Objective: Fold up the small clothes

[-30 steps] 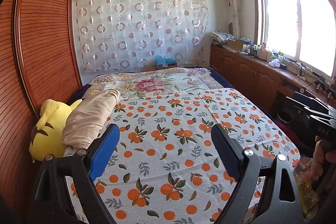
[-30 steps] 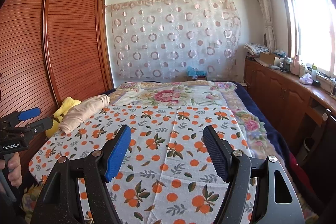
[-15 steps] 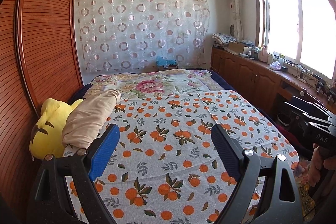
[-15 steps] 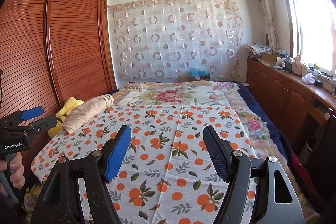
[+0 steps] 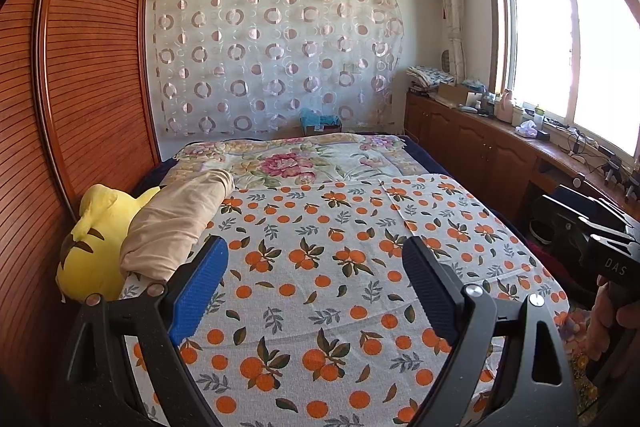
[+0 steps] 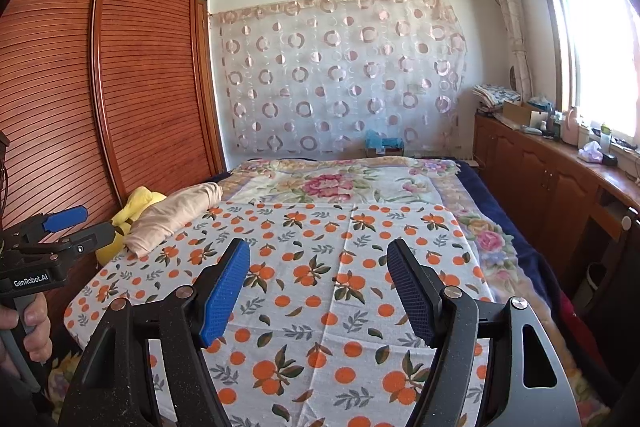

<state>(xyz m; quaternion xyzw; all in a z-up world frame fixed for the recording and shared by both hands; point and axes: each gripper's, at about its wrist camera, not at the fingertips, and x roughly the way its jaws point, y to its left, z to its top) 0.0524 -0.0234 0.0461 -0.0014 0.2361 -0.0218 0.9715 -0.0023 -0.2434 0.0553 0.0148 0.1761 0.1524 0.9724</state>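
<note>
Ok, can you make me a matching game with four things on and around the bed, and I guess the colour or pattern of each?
Things:
1. plush toy
2. rolled cloth
3. bed sheet
4. wardrobe door

Colours or patterns:
A. white with oranges and leaves
B. reddish-brown slats
C. yellow
D. beige

Pairs: 1-C, 2-D, 3-A, 4-B

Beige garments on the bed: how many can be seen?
1. The beige garment lies bunched at the bed's left edge, resting against the yellow plush toy. Any others could be hidden behind it.
</note>
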